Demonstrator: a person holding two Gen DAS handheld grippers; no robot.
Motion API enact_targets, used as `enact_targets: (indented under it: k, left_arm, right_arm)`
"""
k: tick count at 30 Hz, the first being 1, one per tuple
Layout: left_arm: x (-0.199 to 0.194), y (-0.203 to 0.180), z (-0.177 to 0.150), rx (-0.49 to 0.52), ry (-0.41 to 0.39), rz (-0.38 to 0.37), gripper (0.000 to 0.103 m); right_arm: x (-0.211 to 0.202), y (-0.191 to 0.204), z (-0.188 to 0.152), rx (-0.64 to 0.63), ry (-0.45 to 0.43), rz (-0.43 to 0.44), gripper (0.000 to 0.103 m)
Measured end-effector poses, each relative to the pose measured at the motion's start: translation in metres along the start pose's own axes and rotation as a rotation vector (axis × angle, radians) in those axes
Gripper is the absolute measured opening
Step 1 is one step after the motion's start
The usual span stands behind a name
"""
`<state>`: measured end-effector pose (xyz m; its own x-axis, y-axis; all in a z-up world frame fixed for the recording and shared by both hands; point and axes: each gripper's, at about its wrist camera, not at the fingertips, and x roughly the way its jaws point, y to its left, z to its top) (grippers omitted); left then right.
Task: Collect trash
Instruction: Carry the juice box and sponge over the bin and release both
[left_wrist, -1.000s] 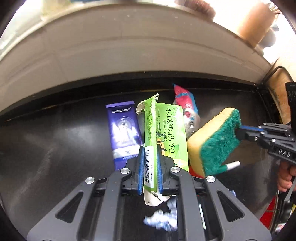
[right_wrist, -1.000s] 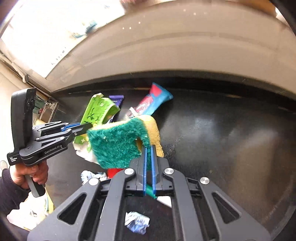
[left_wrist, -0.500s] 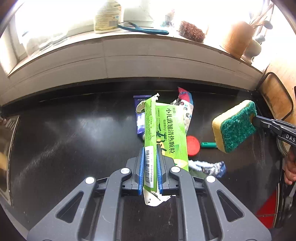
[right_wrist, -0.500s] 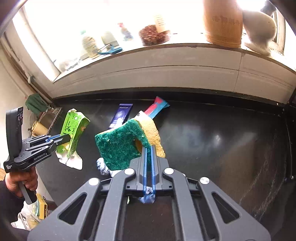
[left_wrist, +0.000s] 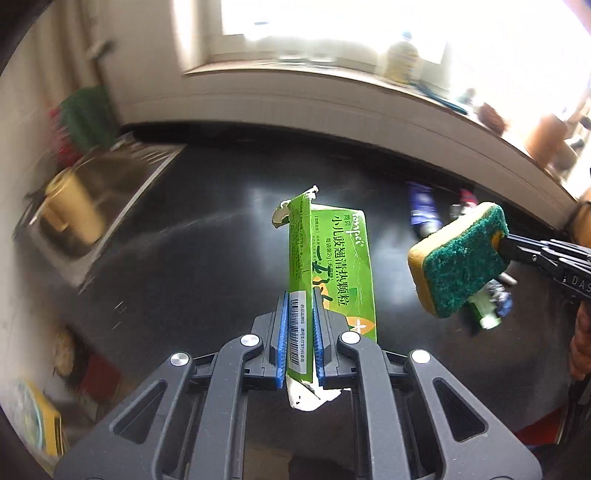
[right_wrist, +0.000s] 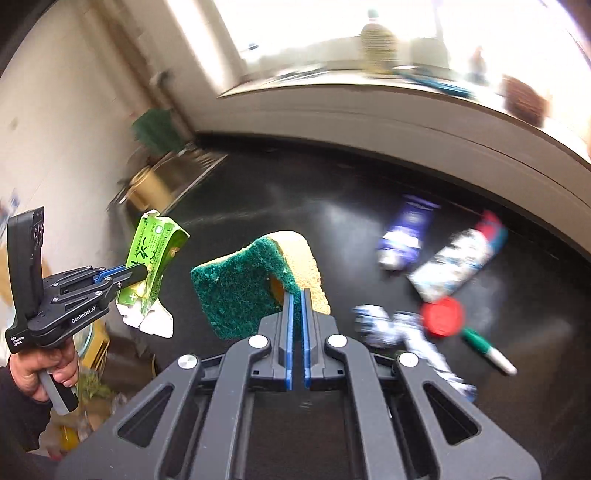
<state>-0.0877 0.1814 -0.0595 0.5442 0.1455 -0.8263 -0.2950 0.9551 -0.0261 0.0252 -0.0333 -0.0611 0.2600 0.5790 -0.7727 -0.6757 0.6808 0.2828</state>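
Observation:
My left gripper (left_wrist: 299, 306) is shut on a green medicine box (left_wrist: 332, 266), flattened and torn, held up above the black counter (left_wrist: 207, 229); the box also shows in the right wrist view (right_wrist: 151, 254). My right gripper (right_wrist: 297, 295) is shut on a yellow and green sponge (right_wrist: 255, 280), seen to the right in the left wrist view (left_wrist: 458, 258). On the counter lie a purple packet (right_wrist: 404, 230), a white, red and blue wrapper (right_wrist: 458, 258), a red cap (right_wrist: 441, 316), a green marker (right_wrist: 487, 352) and crumpled foil (right_wrist: 391, 328).
A steel sink (left_wrist: 96, 199) with a yellow cup (left_wrist: 72, 206) lies at the counter's left end. A window ledge (left_wrist: 369, 92) with bottles and jars runs behind. Bags and clutter sit on the floor at the lower left (right_wrist: 85, 387).
Both grippers have swung left and risen with their loads. The sink has come into view, and the trash pile now lies to the right.

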Motion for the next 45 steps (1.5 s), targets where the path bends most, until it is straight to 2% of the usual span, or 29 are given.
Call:
enact_targets:
  k: [6, 10, 14, 18, 24, 33, 35, 36, 37, 38, 40, 41, 45]
  left_arm:
    - [-0.028, 0.096, -0.078, -0.208, 0.034, 0.149, 0.011]
    - [-0.039, 0.149, -0.141, -0.368, 0.085, 0.212, 0.011]
    - [-0.039, 0.19, -0.191, -0.481, 0.112, 0.257, 0.011]
    - [-0.027, 0.226, -0.224, -0.577, 0.13, 0.262, 0.011]
    - [0.0, 0.259, -0.25, -0.642, 0.128, 0.25, 0.011]
    - [0.03, 0.283, -0.269, -0.676, 0.137, 0.219, 0.012]
    - [0.036, 0.286, -0.271, -0.672, 0.139, 0.229, 0.013]
    - [0.039, 0.288, -0.273, -0.676, 0.145, 0.226, 0.017]
    - [0.042, 0.29, -0.275, -0.685, 0.155, 0.219, 0.031]
    - [0.043, 0.293, -0.277, -0.693, 0.159, 0.218, 0.051]
    - [0.041, 0.295, -0.279, -0.7, 0.137, 0.231, 0.067]
    - [0.039, 0.295, -0.278, -0.694, 0.13, 0.237, 0.07]
    - [0.034, 0.291, -0.271, -0.672, 0.133, 0.253, 0.072]
  right_arm:
    - [0.055, 0.129, -0.008, -0.255, 0.107, 0.131, 0.005]
    - [0.089, 0.208, -0.027, -0.421, 0.182, 0.185, 0.005]
    - [0.122, 0.276, -0.046, -0.565, 0.238, 0.196, 0.005]
    - [0.156, 0.323, -0.068, -0.673, 0.28, 0.174, 0.005]
    - [0.209, 0.366, -0.095, -0.776, 0.338, 0.117, 0.005]
    - [0.26, 0.394, -0.103, -0.822, 0.395, 0.09, 0.005]
    - [0.27, 0.4, -0.105, -0.827, 0.437, 0.093, 0.006]
    - [0.274, 0.402, -0.105, -0.832, 0.446, 0.083, 0.007]
    - [0.276, 0.404, -0.105, -0.834, 0.447, 0.082, 0.017]
    - [0.277, 0.404, -0.103, -0.832, 0.449, 0.089, 0.045]
    - [0.269, 0.404, -0.098, -0.817, 0.404, 0.115, 0.074]
    - [0.266, 0.404, -0.095, -0.812, 0.4, 0.142, 0.074]
    - [0.252, 0.398, -0.085, -0.776, 0.402, 0.187, 0.074]
